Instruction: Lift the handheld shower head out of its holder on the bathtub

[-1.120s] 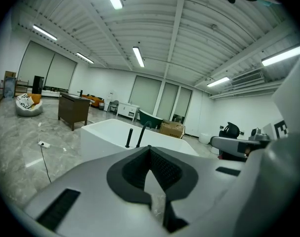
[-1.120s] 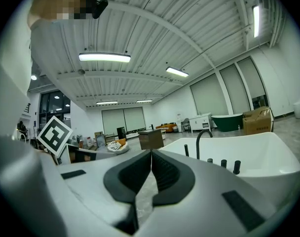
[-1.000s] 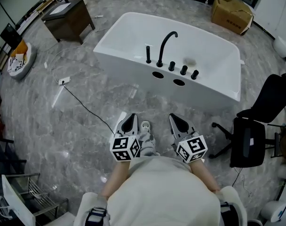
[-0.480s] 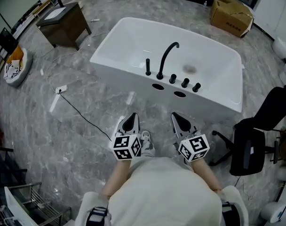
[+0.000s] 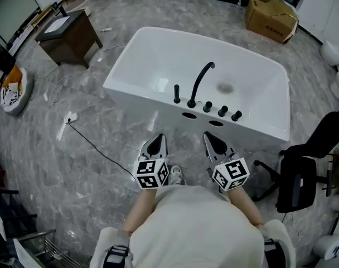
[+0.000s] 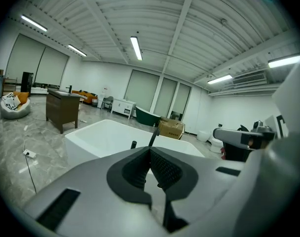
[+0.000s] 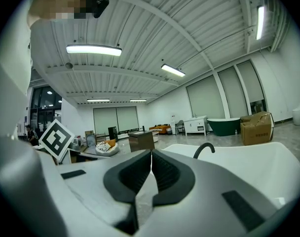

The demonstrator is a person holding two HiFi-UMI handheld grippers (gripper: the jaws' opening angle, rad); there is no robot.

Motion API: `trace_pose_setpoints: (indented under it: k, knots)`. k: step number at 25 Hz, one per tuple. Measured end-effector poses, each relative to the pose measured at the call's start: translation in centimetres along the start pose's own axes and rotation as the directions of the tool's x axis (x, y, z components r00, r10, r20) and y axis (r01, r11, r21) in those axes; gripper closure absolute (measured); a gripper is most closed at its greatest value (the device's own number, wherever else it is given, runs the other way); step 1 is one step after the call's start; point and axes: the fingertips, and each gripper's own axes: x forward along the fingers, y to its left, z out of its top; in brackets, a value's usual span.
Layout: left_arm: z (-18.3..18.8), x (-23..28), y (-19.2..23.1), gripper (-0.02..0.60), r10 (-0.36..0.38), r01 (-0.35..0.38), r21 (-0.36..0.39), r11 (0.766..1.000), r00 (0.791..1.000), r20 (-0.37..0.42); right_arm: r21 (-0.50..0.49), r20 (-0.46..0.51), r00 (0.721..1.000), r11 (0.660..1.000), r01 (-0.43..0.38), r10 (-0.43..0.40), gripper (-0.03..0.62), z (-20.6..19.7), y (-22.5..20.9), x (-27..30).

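A white freestanding bathtub (image 5: pixel 158 66) stands ahead on the marble floor. On its near rim a slim black handheld shower head (image 5: pixel 177 94) sits upright in its holder, left of a curved black spout (image 5: pixel 200 82) and three black knobs (image 5: pixel 222 111). My left gripper (image 5: pixel 156 142) and right gripper (image 5: pixel 213 140) are both shut and empty, side by side just short of the tub's near wall. In the left gripper view the shower head (image 6: pixel 133 144) and the tub (image 6: pixel 105 137) show beyond the jaws. The spout (image 7: pixel 204 148) shows in the right gripper view.
A dark wooden cabinet (image 5: pixel 66 38) stands at the far left, a cardboard box (image 5: pixel 271 14) at the far right. A black office chair (image 5: pixel 309 166) is close on the right. A cable with a power strip (image 5: pixel 69 118) runs across the floor at the left.
Both grippers have moved forward together toward the bathtub, which now lies nearer and lower in the head view. Their jaws stay shut.
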Motion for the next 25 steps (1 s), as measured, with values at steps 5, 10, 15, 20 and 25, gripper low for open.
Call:
trace_pose_setpoints:
  k: [5,10,15,20,25]
  knots:
    - [1.3,3.0,2.3,0.561,-0.01,0.01,0.007,1.0,1.0,-0.012,0.004,0.008,1.0,1.0,0.019,-0.019,0.574,0.7,-1.1,3.6]
    - [2.2,5.5,4.7,0.561,-0.03,0.03,0.014,0.999,0.999,-0.019,0.011,0.014,0.999,0.999,0.035,-0.035,0.574,0.8,-1.7,7.3]
    - [2.1,7.4,6.9,0.561,-0.037,0.038,0.019,0.999,0.998,-0.042,0.018,0.01,0.998,0.998,0.055,-0.055,0.574,0.6,-2.0,9.5]
    - [1.9,8.5,6.9,0.561,-0.053,0.055,0.021,0.998,0.995,-0.084,0.039,-0.017,0.997,0.996,0.079,-0.078,0.574,0.9,-2.4,10.0]
    - [1.1,10.8,7.0,0.561,-0.072,0.073,0.014,0.997,0.992,-0.101,0.052,-0.031,0.996,0.995,0.09,-0.088,0.574,0.5,-3.8,11.2]
